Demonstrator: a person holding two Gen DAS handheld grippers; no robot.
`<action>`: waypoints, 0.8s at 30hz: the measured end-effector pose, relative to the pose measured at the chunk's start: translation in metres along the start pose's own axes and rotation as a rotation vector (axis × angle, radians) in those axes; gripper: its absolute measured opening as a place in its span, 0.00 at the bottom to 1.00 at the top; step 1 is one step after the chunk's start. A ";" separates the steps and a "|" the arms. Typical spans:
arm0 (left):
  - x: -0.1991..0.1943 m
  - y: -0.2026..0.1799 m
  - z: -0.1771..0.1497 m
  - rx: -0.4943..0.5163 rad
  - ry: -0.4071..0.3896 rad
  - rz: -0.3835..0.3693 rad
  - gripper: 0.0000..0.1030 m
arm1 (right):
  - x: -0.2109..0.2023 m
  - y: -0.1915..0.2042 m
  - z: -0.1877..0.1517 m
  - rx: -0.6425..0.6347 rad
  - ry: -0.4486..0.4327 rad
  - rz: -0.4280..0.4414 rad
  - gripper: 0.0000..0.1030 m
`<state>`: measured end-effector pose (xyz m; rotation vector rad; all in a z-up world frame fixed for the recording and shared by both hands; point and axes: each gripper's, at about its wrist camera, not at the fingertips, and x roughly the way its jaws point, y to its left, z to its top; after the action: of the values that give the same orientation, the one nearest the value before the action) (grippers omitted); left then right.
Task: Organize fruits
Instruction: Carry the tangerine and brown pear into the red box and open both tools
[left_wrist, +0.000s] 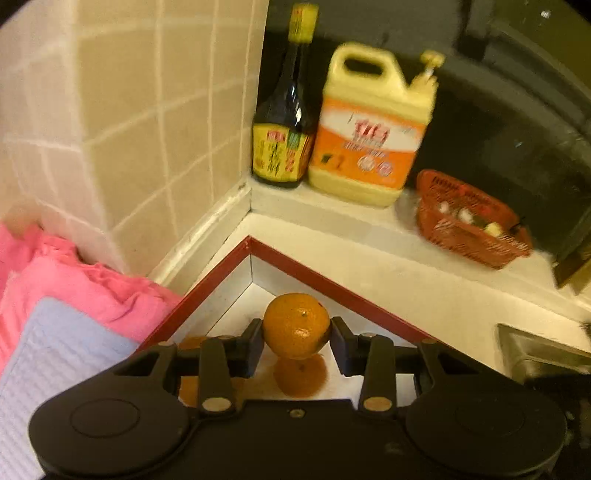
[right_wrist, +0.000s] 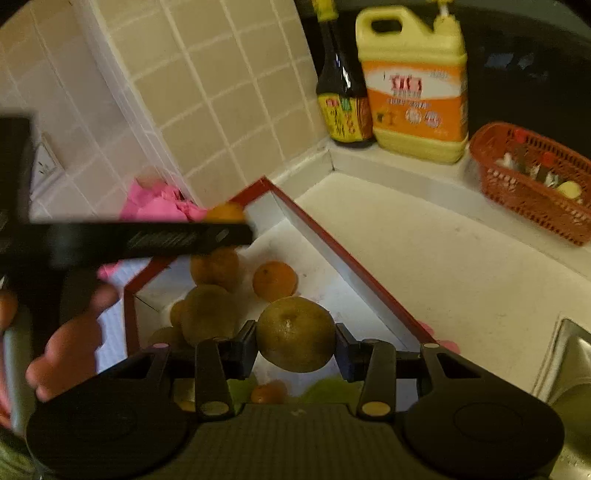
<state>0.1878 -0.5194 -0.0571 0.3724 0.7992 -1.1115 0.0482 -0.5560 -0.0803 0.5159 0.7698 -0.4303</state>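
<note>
My left gripper (left_wrist: 297, 332) is shut on a small orange (left_wrist: 295, 325) and holds it over the far corner of a white box with a red rim (left_wrist: 332, 284). Another orange (left_wrist: 301, 374) lies on the box floor just below it. My right gripper (right_wrist: 295, 339) is shut on a brown-green round fruit (right_wrist: 295, 334) above the same box (right_wrist: 351, 262). Several oranges (right_wrist: 275, 280) and brown fruits (right_wrist: 208, 314) lie inside it. In the right wrist view the left gripper (right_wrist: 227, 218) reaches in from the left with its orange, a hand (right_wrist: 70, 347) behind it.
A dark sauce bottle (left_wrist: 282, 122), a yellow jug (left_wrist: 373, 125) and a red mesh basket (left_wrist: 469, 218) stand at the back of the white counter (right_wrist: 443, 266). Pink cloth (left_wrist: 74, 280) and a pale towel (left_wrist: 48, 369) lie left of the box. A steel sink (right_wrist: 569, 365) is at the right.
</note>
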 end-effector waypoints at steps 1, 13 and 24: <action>0.008 0.002 0.002 -0.001 0.015 0.001 0.45 | 0.006 -0.002 0.002 0.008 0.011 0.001 0.44; 0.057 0.017 0.006 0.004 0.089 0.032 0.45 | 0.041 0.000 0.005 -0.031 0.087 -0.029 0.44; 0.061 0.010 0.006 0.053 0.090 0.059 0.54 | 0.047 -0.003 0.002 -0.015 0.113 -0.043 0.45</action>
<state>0.2115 -0.5584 -0.0984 0.4902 0.8337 -1.0682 0.0785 -0.5682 -0.1150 0.5138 0.8933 -0.4376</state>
